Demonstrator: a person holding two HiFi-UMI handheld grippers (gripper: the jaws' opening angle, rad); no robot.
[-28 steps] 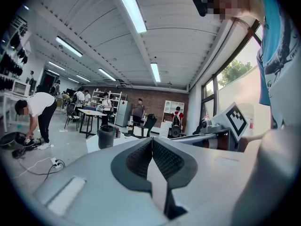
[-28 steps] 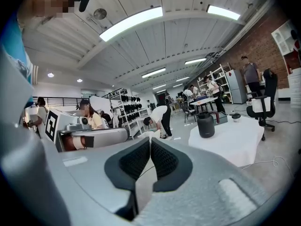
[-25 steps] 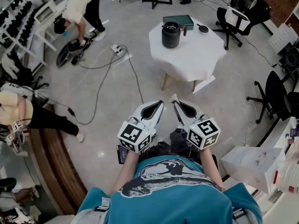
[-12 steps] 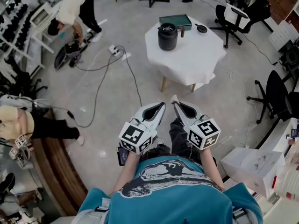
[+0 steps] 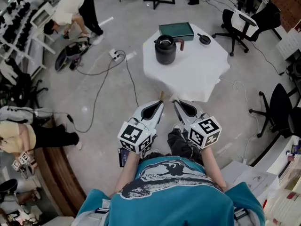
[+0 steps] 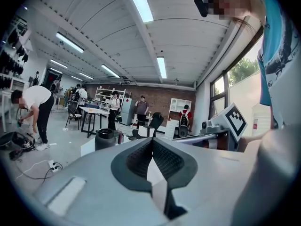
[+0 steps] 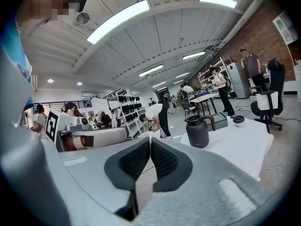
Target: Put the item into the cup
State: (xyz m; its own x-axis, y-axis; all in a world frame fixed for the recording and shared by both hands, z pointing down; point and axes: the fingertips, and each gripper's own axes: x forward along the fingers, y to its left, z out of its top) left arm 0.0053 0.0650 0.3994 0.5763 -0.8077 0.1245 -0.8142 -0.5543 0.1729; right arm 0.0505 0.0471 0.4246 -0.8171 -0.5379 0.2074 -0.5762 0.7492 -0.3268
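Head view, from the left: a person (image 5: 70, 8) bends over gear on the floor at far left, and a cable (image 5: 101, 86) trails across the grey floor toward you. Your left gripper (image 5: 160, 105) is held low in front of your chest, its jaws clenched together on nothing, as the left gripper view confirms. Ahead stands the white-draped table (image 5: 197, 74), its near edge just beyond your jaw tips. On its far left part sits the black jug (image 5: 165, 49) with a reddish handle, and a flat green box (image 5: 176, 31) lies just behind it. Your right gripper (image 5: 177, 103), just beside the left, is likewise clamped shut and empty. A small dark round object (image 5: 204, 39) rests near the table's far right edge, well apart from both grippers. An office chair (image 5: 240, 20) stands beyond it.
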